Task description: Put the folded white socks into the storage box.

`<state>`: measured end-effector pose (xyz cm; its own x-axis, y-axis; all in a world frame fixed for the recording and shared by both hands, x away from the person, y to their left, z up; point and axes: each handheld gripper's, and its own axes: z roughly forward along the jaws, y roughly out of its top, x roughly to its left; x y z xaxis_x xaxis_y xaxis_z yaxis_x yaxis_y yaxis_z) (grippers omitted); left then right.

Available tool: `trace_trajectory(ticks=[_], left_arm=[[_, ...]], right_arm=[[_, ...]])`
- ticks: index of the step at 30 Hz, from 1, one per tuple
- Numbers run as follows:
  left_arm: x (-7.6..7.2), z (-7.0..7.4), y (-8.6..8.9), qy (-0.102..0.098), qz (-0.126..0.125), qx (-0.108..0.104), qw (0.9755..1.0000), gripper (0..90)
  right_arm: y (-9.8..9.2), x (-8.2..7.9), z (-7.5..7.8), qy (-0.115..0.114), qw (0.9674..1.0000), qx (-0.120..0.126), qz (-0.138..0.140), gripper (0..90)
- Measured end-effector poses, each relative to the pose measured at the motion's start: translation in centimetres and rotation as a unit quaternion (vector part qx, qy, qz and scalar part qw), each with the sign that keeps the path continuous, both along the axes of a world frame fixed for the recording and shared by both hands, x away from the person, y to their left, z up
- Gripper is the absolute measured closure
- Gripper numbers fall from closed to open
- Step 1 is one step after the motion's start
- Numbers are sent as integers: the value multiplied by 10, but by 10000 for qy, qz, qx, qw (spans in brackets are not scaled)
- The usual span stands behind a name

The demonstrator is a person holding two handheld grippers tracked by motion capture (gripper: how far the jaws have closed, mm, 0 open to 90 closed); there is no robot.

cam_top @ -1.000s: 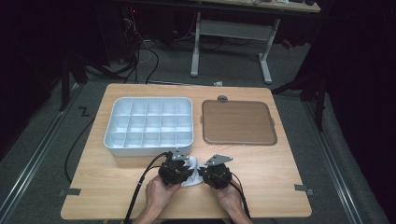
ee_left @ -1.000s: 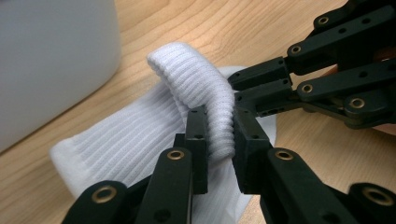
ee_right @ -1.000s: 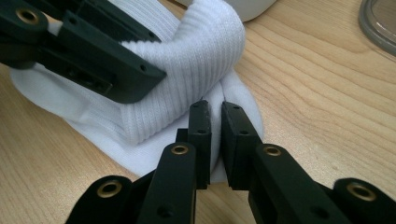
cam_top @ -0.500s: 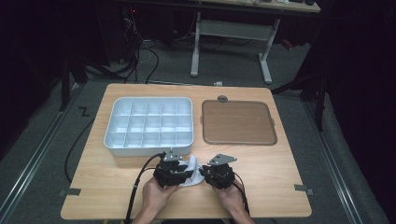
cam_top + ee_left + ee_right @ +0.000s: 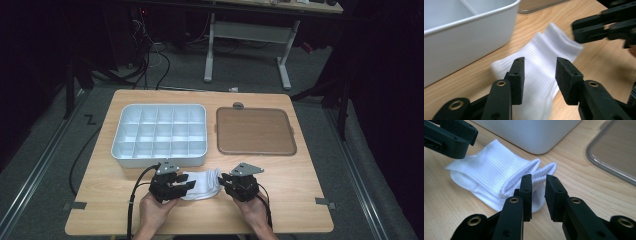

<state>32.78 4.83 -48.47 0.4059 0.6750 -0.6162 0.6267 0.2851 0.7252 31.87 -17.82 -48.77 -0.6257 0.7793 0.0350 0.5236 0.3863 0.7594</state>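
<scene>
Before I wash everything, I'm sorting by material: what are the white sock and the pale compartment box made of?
The white ribbed sock: soft knit fabric, probably cotton blend, matte, with fine ribs. The pale compartment box: likely moulded plastic, with smooth, slightly glossy walls and rounded corners.

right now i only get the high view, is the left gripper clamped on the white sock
Observer: No. In the left gripper view the left gripper is open. Its jaws have just been opening, and the sock lies loose beneath the gap.
Operator: and the right one
Observer: The right gripper is open too. Its jaws have just been opening, with nothing pinched between them.
Operator: whats at its tips
Observer: The sock's two ribbed cuff edges, side by side on the table.
</scene>
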Motion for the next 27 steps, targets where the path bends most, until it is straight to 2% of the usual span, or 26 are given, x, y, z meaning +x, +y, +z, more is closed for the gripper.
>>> trace_trajectory(ticks=[5, 11, 15, 20, 22, 24, 27], left_arm=[[0, -9, 15, 66, 244, 23, 9997, 590], [-2, -21, 16, 123, 317, 119, 9994, 568], [-1, -26, 13, 115, 314, 185, 9993, 557], [-2, -27, 8, 98, 292, 167, 9994, 552], [-2, -27, 5, 56, 254, 160, 9995, 550], [-3, -27, 2, 24, 212, 196, 9996, 544], [-3, -28, -3, -21, 199, 284, 9994, 528]], right_arm=[[5, -4, 6, -111, 9999, -24, 107, 762], [18, -5, 7, -110, 9993, -117, 339, 734], [25, -3, 2, 5, 9990, -137, 415, 688], [28, 2, -9, 186, 9987, -250, 414, 664], [28, 4, -13, 270, 9984, -303, 395, 695], [28, 5, -16, 298, 9981, -351, 406, 768], [27, 5, -18, 260, 9982, -354, 414, 840]])
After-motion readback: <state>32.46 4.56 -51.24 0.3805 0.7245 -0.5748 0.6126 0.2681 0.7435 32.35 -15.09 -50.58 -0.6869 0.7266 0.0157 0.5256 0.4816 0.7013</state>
